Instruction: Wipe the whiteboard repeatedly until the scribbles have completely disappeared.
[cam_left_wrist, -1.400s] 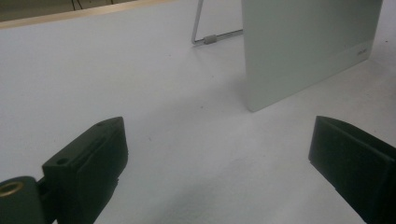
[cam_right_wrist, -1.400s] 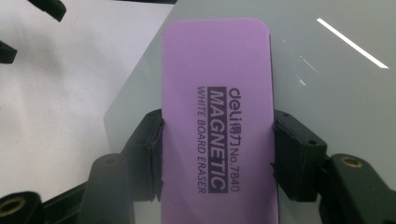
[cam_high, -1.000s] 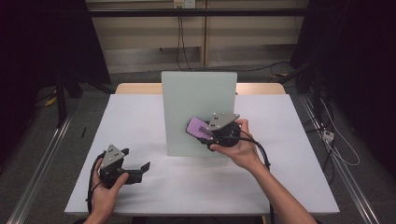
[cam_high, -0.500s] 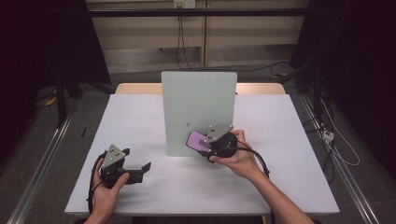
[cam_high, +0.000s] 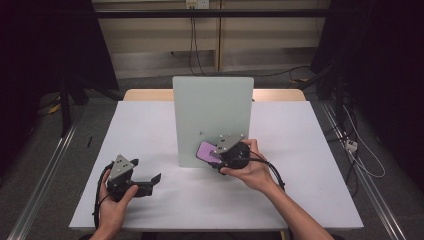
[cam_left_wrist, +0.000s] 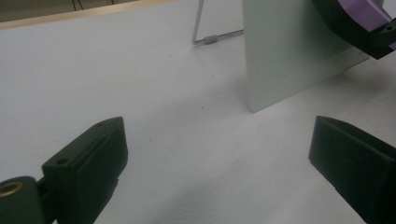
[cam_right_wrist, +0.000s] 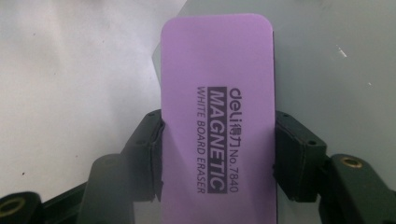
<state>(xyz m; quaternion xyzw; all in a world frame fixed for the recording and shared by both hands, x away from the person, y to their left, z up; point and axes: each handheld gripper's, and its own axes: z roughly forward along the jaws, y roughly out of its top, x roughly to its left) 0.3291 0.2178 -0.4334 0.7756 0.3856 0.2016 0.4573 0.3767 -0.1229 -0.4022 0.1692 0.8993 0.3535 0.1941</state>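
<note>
A pale grey-green board (cam_high: 212, 107) stands upright in the middle of the white table (cam_high: 300, 150). My right gripper (cam_high: 214, 155) is shut on a purple magnetic whiteboard eraser (cam_high: 206, 151) and holds it flat against the board's lower face, near the bottom edge. In the right gripper view the eraser (cam_right_wrist: 217, 93) sits between both jaws of my right gripper (cam_right_wrist: 217, 149), with the board (cam_right_wrist: 336, 70) behind it. My left gripper (cam_high: 152, 184) rests at the table's front left, open. Its own view shows the left gripper (cam_left_wrist: 219, 140) with wide, empty jaws pointing at the board (cam_left_wrist: 289, 51) and the eraser (cam_left_wrist: 369, 11).
A wire stand (cam_left_wrist: 205, 39) props the board from behind. A wooden strip (cam_high: 150, 94) edges the table at the back. Cables (cam_high: 360, 150) and floor rails run along the right side. Bare white tabletop lies to the board's left and right.
My right gripper has slid the eraser down the board's face and slightly left, from mid-height to near the bottom edge. The left gripper has stayed put.
</note>
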